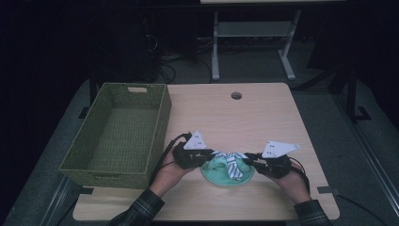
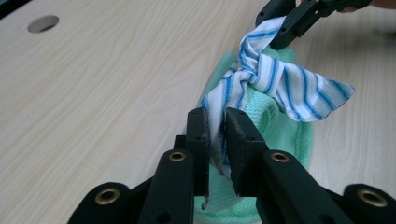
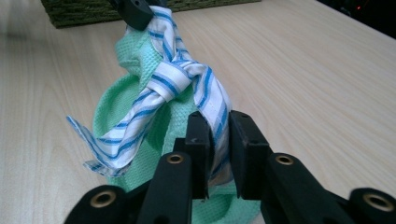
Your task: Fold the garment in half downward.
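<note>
Striped cloth (no readable label) knotted around green towel.

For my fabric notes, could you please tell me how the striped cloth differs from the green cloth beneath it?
The striped cloth is white with blue stripes and tied in a knot; the green cloth is plain mint with a waffle texture. The striped cloth sits on top, and the green cloth bunches beneath on the table. Both are soft fabric.

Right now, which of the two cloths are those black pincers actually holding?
The blue-and-white striped cloth, knotted on top. The left gripper and right gripper each have one of its ends between their jaws; the plain green cloth lies underneath.
</note>
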Demonstrator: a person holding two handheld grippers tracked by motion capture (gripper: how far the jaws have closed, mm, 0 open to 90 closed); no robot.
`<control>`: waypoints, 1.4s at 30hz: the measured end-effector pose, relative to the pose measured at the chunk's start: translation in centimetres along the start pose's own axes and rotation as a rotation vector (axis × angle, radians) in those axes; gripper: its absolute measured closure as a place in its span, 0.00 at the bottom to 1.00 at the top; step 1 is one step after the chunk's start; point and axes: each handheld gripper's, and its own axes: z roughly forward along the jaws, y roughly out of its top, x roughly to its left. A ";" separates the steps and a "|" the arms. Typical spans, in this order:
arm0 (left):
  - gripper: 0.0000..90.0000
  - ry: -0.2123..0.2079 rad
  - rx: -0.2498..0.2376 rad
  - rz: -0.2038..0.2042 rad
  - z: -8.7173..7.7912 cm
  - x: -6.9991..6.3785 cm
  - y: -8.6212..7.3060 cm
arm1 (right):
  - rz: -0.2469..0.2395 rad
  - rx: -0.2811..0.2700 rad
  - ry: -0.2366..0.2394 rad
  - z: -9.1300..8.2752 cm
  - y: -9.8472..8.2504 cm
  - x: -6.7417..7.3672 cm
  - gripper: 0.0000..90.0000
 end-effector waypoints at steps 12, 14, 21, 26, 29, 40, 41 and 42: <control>0.82 -0.098 0.014 -0.037 0.1 -1.7 -1.2 | 0.008 0.025 0.060 -0.4 -0.9 1.3 0.81; 0.81 -0.119 0.011 -0.045 0.0 -2.0 -1.3 | 0.008 0.028 0.068 -0.7 -1.1 1.6 0.80; 0.71 -0.165 0.023 -0.049 0.0 -3.2 -1.8 | 0.017 0.038 0.092 -1.4 -1.8 2.3 0.77; 0.61 -0.154 0.011 -0.049 -0.1 -3.5 -1.9 | 0.020 0.024 0.116 -2.0 -2.0 2.4 0.73; 0.57 -0.148 0.010 -0.045 0.0 -3.3 -1.8 | 0.037 0.001 0.126 -2.4 -1.7 2.2 0.68; 0.41 -0.163 0.063 -0.064 2.2 -2.9 -1.9 | 0.106 0.053 0.223 -0.3 -0.8 1.1 0.56; 0.41 -0.164 0.073 -0.061 2.4 -2.9 -2.0 | 0.103 0.063 0.231 0.0 -0.8 1.0 0.55; 0.41 -0.163 0.083 -0.057 2.7 -2.9 -2.0 | 0.109 0.072 0.243 0.3 -0.9 0.9 0.55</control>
